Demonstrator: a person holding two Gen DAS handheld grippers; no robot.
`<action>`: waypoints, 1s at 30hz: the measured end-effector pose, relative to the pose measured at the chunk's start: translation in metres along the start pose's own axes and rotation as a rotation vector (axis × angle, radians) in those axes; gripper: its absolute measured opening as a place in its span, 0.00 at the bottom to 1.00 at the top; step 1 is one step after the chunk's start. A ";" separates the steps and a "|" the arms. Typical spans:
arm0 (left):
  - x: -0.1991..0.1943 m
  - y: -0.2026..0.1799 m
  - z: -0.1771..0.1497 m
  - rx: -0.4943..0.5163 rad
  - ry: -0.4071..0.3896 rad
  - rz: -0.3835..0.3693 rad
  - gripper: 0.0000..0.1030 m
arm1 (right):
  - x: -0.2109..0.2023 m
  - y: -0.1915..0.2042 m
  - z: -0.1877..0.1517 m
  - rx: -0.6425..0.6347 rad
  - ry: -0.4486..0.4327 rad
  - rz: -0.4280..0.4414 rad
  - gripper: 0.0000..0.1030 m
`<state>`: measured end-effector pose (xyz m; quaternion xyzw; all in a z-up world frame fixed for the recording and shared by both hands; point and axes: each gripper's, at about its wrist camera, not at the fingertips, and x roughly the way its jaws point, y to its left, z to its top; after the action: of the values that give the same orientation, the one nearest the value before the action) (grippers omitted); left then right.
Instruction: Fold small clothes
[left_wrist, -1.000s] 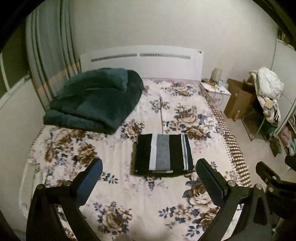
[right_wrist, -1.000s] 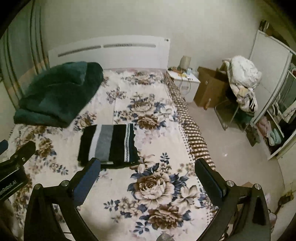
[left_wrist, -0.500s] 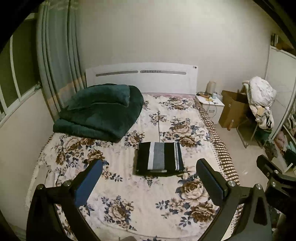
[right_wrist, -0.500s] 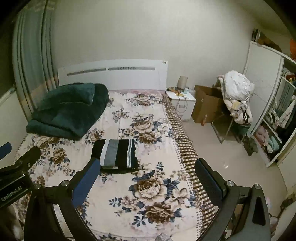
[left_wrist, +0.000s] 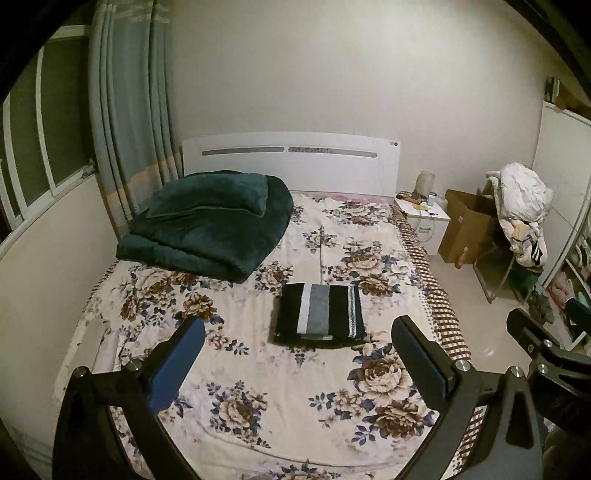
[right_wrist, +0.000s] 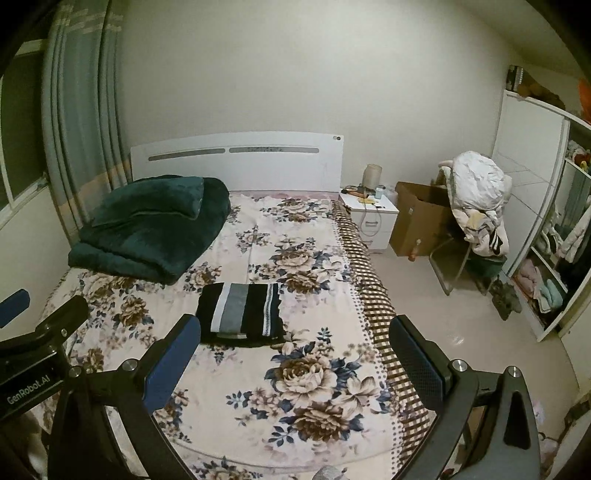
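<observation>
A folded black garment with white and grey stripes (left_wrist: 319, 314) lies flat in the middle of the floral bed sheet (left_wrist: 258, 387); it also shows in the right wrist view (right_wrist: 242, 314). My left gripper (left_wrist: 295, 365) is open and empty, held well back from the garment above the foot of the bed. My right gripper (right_wrist: 295, 363) is open and empty too, equally far back. The left gripper's body shows at the left edge of the right wrist view (right_wrist: 33, 354).
A folded dark green blanket (left_wrist: 210, 225) lies at the head of the bed on the left. A white headboard (left_wrist: 291, 162), nightstand (right_wrist: 371, 218), cardboard box (right_wrist: 417, 218), chair piled with clothes (right_wrist: 476, 206) and open wardrobe (right_wrist: 554, 240) stand to the right.
Both grippers have pulled back and risen away from the bed. The folded garment now looks smaller and farther off. It has not moved on the sheet.
</observation>
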<state>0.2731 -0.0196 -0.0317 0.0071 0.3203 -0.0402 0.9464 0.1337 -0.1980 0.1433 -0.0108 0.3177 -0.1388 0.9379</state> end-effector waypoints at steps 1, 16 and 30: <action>0.000 0.000 0.000 0.001 0.000 0.002 1.00 | -0.001 0.000 0.000 -0.001 0.000 0.001 1.00; -0.013 0.003 -0.002 0.004 -0.014 0.019 1.00 | -0.002 0.002 0.007 -0.010 -0.008 0.007 1.00; -0.027 -0.004 0.003 0.010 -0.016 0.012 1.00 | -0.005 0.003 0.003 -0.005 -0.010 0.003 1.00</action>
<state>0.2535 -0.0217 -0.0132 0.0134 0.3124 -0.0363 0.9492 0.1324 -0.1940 0.1487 -0.0134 0.3135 -0.1366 0.9396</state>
